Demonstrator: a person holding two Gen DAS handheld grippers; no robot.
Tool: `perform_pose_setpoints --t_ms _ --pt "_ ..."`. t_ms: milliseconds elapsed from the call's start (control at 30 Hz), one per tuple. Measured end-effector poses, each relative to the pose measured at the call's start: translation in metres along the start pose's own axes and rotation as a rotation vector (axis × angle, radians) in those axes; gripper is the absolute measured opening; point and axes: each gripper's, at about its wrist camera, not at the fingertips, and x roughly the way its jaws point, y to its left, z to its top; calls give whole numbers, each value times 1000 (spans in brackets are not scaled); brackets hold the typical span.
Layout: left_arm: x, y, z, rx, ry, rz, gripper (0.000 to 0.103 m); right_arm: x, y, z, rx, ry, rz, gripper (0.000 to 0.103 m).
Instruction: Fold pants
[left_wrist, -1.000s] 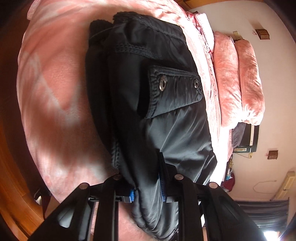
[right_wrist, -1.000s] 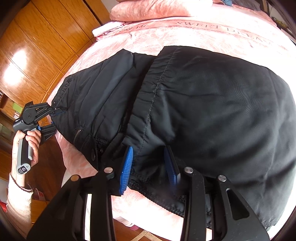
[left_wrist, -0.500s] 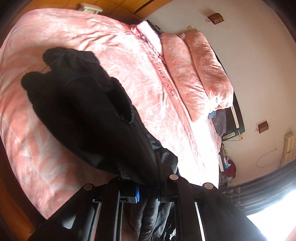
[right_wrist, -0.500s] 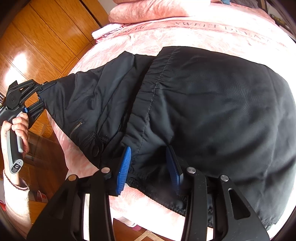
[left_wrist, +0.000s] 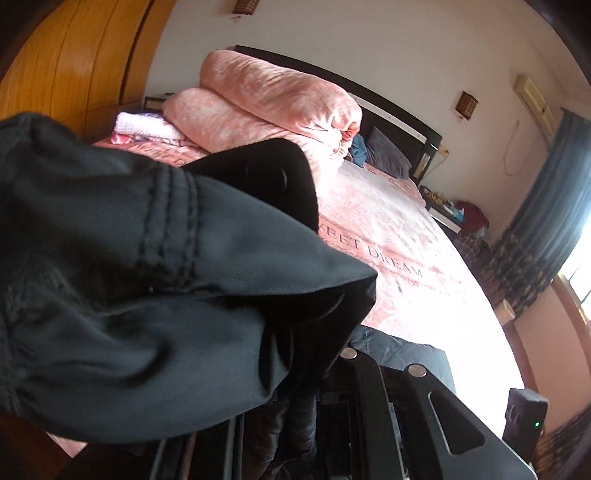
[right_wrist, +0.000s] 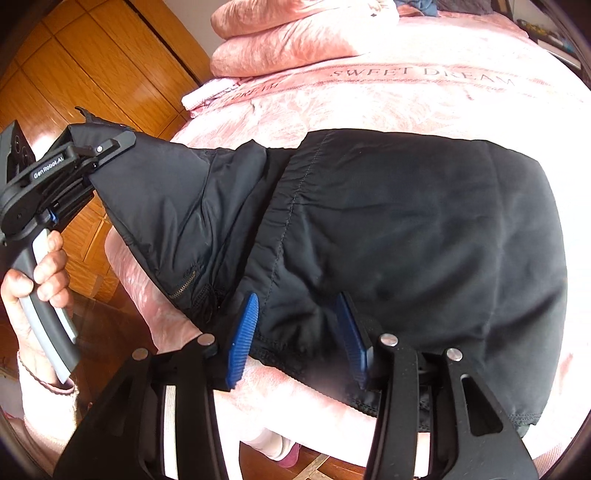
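Right gripper (right_wrist: 299, 339) — jaws spread apart, the two blue ribbed pads (right_wrist: 242, 341) standing on either side of a hem fold of the black pants (right_wrist: 406, 240) without pressing it; cloth lies loose in the gap.

Left gripper (right_wrist: 90, 160) — jaws clamped on one end of the pants, seen from the right wrist view lifted clear of the bed with the fabric drawn taut up to its tips; a hand (right_wrist: 37, 280) grips its grey-and-black handle. In the left wrist view the fingertips are buried under the bunched cloth (left_wrist: 147, 277), so the clamp itself is hidden there.

Pants — black, padded; the main body lies flat on the pink bedspread (right_wrist: 406, 99) near the bed's foot edge, a gathered seam running across it, a zip (right_wrist: 184, 278) showing on the raised part. The lifted end hangs between bed and left gripper.

Bedspread — pink, lettered "SWEET DREAM" (right_wrist: 424, 74).

Rolled pink duvet (left_wrist: 266, 99) — stacked at the head of the bed, against a dark headboard (left_wrist: 399, 118).

White folded cloth (left_wrist: 144, 127) — beside the duvet.

Wooden wardrobe (right_wrist: 92, 74) — to the left of the bed.

Blue curtain (left_wrist: 546, 192) — at the window, far side
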Motion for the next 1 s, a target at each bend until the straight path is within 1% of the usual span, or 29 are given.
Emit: perform_pose_setpoints --t_ms 100,233,333,400,467,533,633,733,833,933,1000 --pt "5 -32 -7 148 20 1 12 -12 -11 1 31 -23 -12 46" --pt "7 -74 -25 362 57 6 12 -19 -28 4 78 -40 -28 46" --pt "16 -102 -35 491 104 -17 13 -21 -40 6 120 -48 -37 46" --pt "23 -120 -44 561 137 -44 13 -24 -48 5 146 -55 -44 46" --pt "31 -132 -52 603 176 -69 13 -27 -54 4 169 -61 -50 46" --pt "41 -139 -60 629 204 -78 13 -30 -62 2 189 -66 -65 46" --pt "49 -148 -71 673 208 -62 13 -36 -73 1 214 -75 -76 46" --pt "55 -162 -79 764 221 -30 14 -42 -81 -2 235 -88 -89 47" --pt "58 -177 -85 830 246 -8 17 -46 -87 -1 250 -100 -92 48" --pt "62 -195 -87 867 271 -2 20 -48 -92 -3 259 -103 -95 48" --pt "56 -202 -97 894 282 -4 24 -48 -93 -5 270 -104 -93 48"
